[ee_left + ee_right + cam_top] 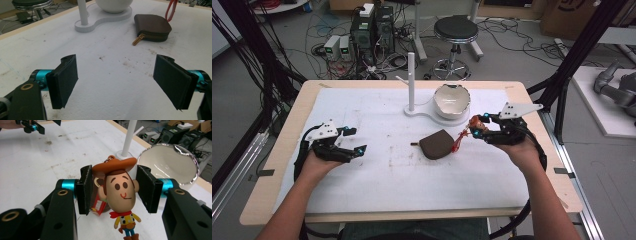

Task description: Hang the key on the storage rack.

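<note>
My right gripper (475, 127) is shut on a small cowboy figure (120, 192) with an orange hat, lifted above the table right of centre. The black pads (86, 188) press on its head from both sides. A red strap (458, 141) hangs from the figure (478, 126) toward a brown zip pouch (437, 144) lying mid-table. The pouch (152, 26) shows a gold zip pull. My left gripper (357, 140) rests at the left of the table, open (120, 85), nothing between its jaws.
A white bowl (452, 101) with a jagged rim sits on a white stand (422, 112) with an upright post (411, 80) at the back centre. The bowl (170, 162) is just behind the figure. A stool (455, 30) and cables lie on the floor beyond.
</note>
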